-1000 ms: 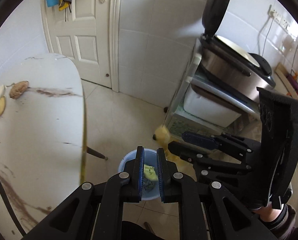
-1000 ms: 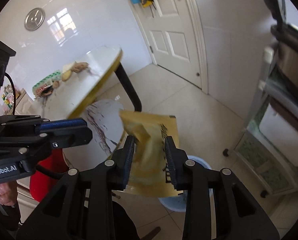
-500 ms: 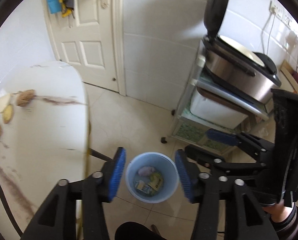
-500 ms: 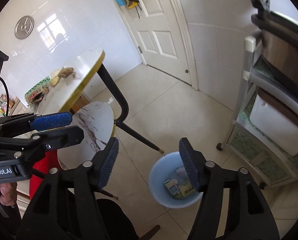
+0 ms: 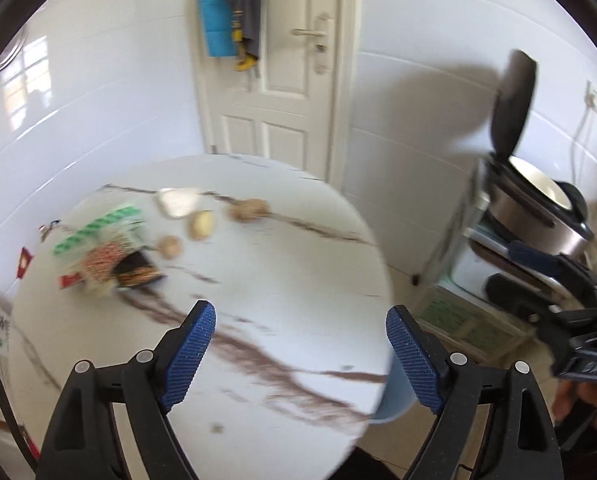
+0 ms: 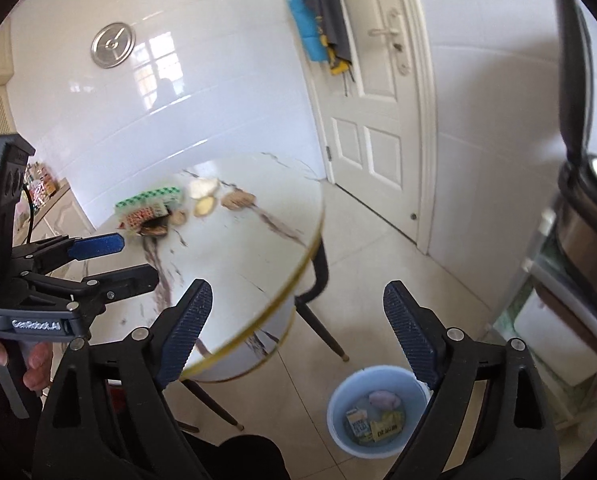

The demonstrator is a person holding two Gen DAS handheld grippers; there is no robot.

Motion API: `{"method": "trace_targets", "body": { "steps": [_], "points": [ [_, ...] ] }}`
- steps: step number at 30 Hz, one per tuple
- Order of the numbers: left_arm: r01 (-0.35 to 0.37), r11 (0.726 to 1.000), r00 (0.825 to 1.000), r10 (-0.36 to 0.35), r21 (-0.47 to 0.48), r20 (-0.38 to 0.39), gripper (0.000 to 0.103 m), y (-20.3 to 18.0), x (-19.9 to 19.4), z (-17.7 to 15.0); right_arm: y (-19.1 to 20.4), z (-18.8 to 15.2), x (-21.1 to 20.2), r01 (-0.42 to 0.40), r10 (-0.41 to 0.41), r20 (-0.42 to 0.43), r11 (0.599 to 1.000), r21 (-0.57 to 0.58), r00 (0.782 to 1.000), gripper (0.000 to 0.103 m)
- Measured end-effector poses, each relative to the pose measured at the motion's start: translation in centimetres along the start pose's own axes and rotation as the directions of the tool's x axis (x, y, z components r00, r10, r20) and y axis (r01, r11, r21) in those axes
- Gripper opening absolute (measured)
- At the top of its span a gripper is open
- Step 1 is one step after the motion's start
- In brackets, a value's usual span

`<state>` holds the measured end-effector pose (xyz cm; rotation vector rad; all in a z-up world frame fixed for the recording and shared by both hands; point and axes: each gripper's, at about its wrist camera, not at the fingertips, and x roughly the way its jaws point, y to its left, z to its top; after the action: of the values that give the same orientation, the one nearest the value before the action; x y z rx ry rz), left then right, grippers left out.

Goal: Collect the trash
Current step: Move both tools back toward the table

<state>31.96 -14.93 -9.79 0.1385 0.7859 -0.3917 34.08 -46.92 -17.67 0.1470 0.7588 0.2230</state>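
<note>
My left gripper [image 5: 300,318] hangs over the round white marble table [image 5: 282,280], jaws opening wide with nothing between them. At the table's far left lie a green-and-white packet [image 5: 98,228], a red patterned packet [image 5: 106,258], a dark wrapper [image 5: 138,274] and brown peel scraps [image 5: 248,210]. My right gripper [image 6: 298,300] is above the floor, jaws also opening and empty. Below it stands the blue bin [image 6: 332,404], holding a yellow packet [image 6: 386,428] and a small carton [image 6: 357,420]. From the left wrist, only the bin's edge [image 5: 394,400] shows past the table.
A metal rack with an open-lidded rice cooker [image 5: 538,208] stands at the right wall. A white door [image 6: 382,128] is behind the table. Dark table legs [image 6: 322,320] slant to the floor near the bin. A hand [image 6: 34,364] holds the left gripper's handle.
Both grippers opened and their trash fell into the bin, the right one's a yellow packet. Both then rose. The left wrist view swung from the bin to the tabletop.
</note>
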Motion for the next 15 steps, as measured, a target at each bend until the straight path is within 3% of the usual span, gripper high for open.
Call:
{"method": "trace_targets", "body": {
  "steps": [5,12,15],
  "points": [
    [-0.097,0.992,0.995,0.097,-0.084,-0.005,0.094,6.1,-0.6,-0.9,4.0,2.1,1.4,-0.010,0.010,0.006,0.998,-0.060,1.000,0.092],
    [-0.060,0.957,0.997,0.041,-0.284,-0.072,0.093,13.2,2.2,-2.0,7.8,3.6,6.0,-0.016,0.010,-0.049,0.992,-0.125,0.999,0.092],
    [-0.072,0.947,0.995,0.048,-0.313,-0.083,0.091,14.8,3.2,-2.1,9.2,4.1,8.6,-0.023,0.010,-0.082,0.988,-0.152,0.997,0.092]
  ]
}}
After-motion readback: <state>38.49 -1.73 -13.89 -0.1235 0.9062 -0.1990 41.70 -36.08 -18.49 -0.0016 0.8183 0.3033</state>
